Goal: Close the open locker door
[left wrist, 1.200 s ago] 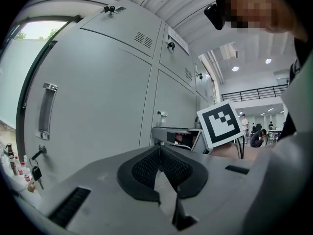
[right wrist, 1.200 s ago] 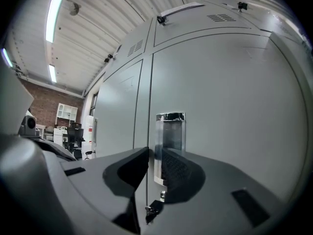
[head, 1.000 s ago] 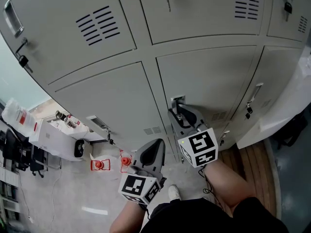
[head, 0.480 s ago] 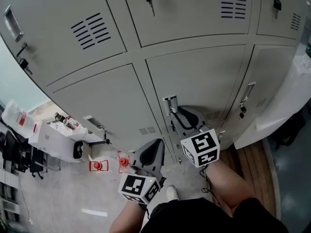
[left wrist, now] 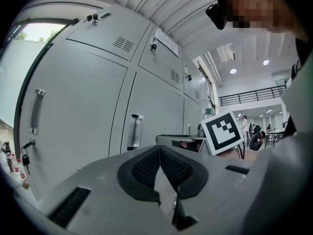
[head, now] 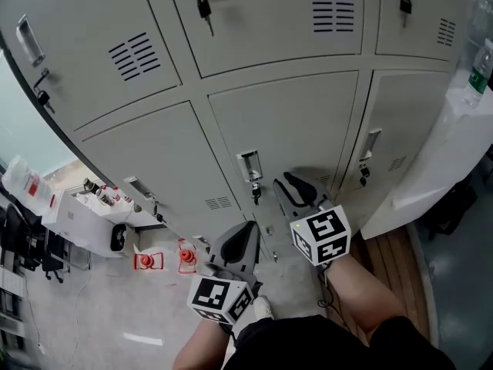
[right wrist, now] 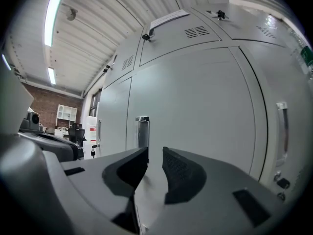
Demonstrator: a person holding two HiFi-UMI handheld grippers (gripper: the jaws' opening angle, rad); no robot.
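The grey locker door (head: 289,122) in the lower middle row looks flush with its neighbours. Its metal handle (head: 249,166) has a key hanging below it. My right gripper (head: 286,182) sits just right of and below that handle, apart from it. Its jaws are opening with nothing between them. In the right gripper view the handle (right wrist: 142,130) stands beyond the parted fingertips of the right gripper (right wrist: 155,153). My left gripper (head: 245,233) hangs lower, pointing at the locker base. Its pads meet in the left gripper view, so the left gripper (left wrist: 159,151) is shut and holds nothing.
A white counter (head: 451,153) with a bottle (head: 479,68) juts out at the right over wooden flooring (head: 393,249). Two orange cones (head: 146,260) and a white box (head: 88,206) sit on the floor at the left. More locker doors with hanging keys surround the middle one.
My right gripper was at the handle a second ago and now stands clear of it, to the right. The head view has tilted, so the lockers sit further left. The left gripper holds still.
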